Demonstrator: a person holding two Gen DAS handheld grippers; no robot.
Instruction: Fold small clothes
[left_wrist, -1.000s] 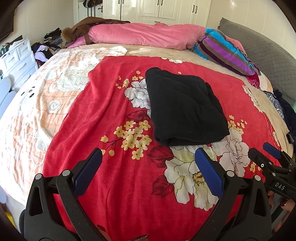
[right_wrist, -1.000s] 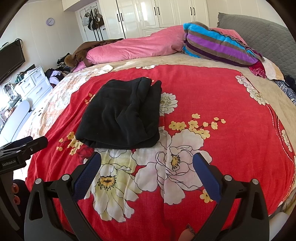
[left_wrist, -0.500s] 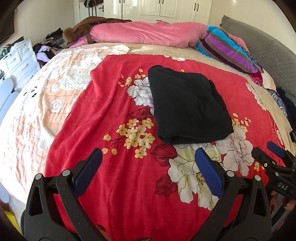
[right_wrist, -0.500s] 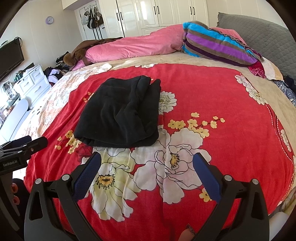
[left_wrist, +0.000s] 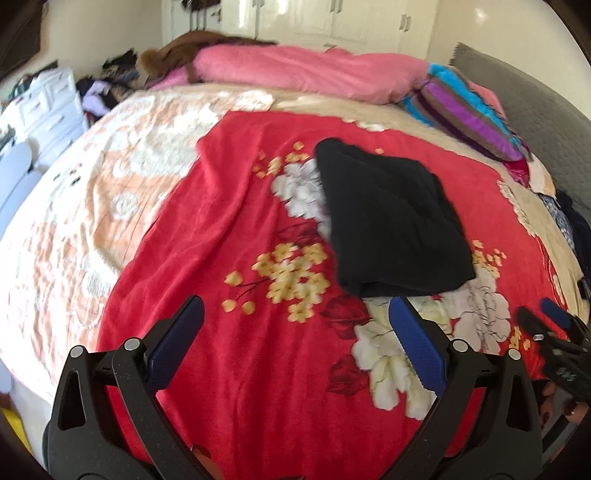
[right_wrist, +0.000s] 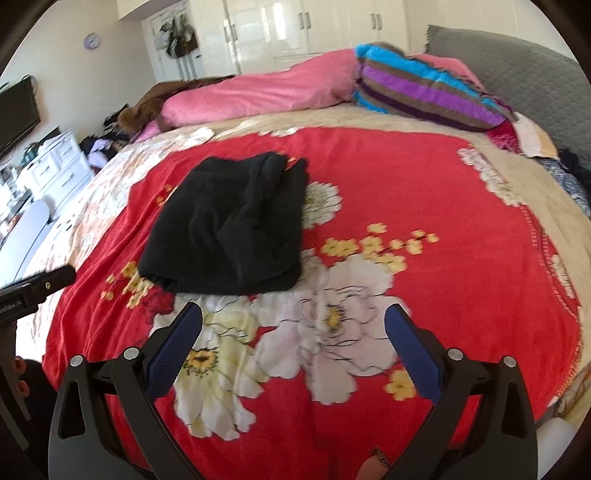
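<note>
Bed (right_wrist: 535, 206) carries red floral blanket (right_wrist: 424, 184); folded black garment (right_wrist: 229, 229) lies flat on it, left of centre. Left tool (left_wrist: 295, 347) and right tool (right_wrist: 293, 345) both spread wide, empty, near garment's front edge, not touching.

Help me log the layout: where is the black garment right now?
The folded black garment lies on the red floral blanket, left of centre in the right wrist view, right of centre in the left, beyond both open grippers.
</note>
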